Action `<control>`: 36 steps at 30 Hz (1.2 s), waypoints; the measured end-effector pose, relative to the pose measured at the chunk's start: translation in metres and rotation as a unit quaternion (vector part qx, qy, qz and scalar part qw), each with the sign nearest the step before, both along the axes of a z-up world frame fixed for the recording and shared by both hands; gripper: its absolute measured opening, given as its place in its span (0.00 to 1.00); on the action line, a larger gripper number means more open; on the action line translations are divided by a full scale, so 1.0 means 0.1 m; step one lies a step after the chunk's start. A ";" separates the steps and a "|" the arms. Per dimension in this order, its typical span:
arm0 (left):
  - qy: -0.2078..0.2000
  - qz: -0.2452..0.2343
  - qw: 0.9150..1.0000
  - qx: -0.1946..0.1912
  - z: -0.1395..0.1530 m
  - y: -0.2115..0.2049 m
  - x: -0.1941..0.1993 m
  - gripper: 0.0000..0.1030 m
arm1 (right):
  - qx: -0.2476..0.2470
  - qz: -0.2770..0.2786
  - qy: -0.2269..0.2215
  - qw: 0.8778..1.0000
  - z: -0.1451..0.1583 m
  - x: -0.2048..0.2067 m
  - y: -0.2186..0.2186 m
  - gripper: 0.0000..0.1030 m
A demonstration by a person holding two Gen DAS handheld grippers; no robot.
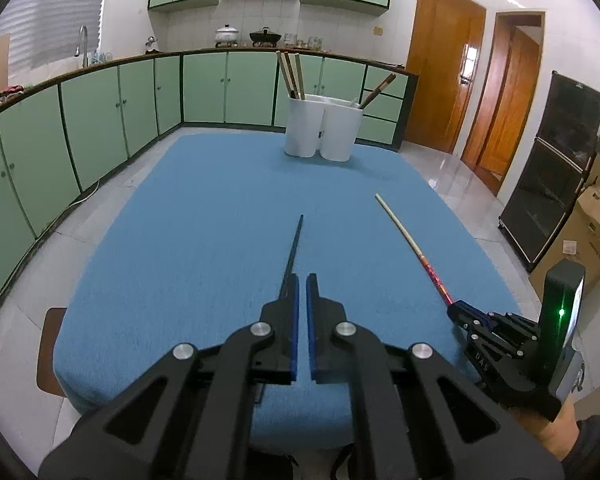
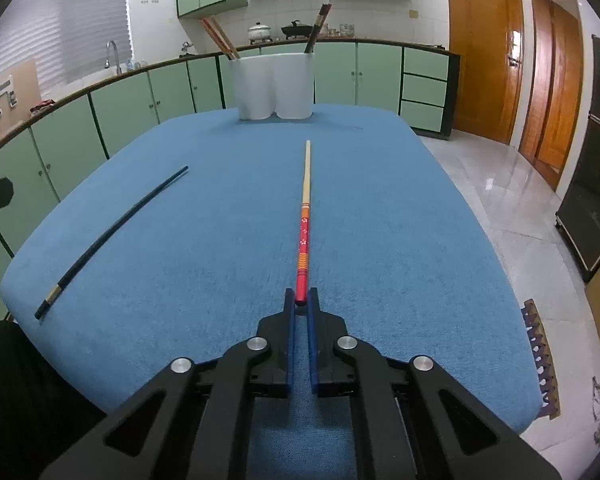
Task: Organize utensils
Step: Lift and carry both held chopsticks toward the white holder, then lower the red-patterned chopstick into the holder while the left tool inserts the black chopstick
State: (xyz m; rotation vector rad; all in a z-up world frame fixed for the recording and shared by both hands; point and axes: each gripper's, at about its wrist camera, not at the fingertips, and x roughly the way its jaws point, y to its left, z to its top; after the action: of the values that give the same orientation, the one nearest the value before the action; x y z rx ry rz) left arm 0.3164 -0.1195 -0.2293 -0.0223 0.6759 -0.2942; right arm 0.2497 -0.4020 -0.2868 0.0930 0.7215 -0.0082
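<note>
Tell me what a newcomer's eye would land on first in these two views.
First, the red-patterned chopstick running up the middle of the blue tablecloth, its red end pinched in the right gripper. Next, the black chopstick lying to its left on the cloth, and the white two-part holder at the far edge with chopsticks already standing in it.

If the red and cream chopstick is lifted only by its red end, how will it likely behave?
The red and cream chopstick looks straight and stiff, so it should not sag. It is thin, so probably light. The right gripper pinches only its very end, so the long free part may swing or pivot; its glossy paint may slip.
</note>
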 end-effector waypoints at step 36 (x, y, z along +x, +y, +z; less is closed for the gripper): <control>0.074 0.000 0.997 0.026 -0.58 0.10 -0.06 0.05 | 0.012 -0.006 0.001 1.000 0.10 -0.08 0.01 0.05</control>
State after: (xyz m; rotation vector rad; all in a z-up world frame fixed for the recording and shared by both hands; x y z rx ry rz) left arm 0.3108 -0.1098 -0.2873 0.0048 0.8309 -0.2773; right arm 0.2418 -0.4011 -0.2772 0.1207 0.7229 -0.0101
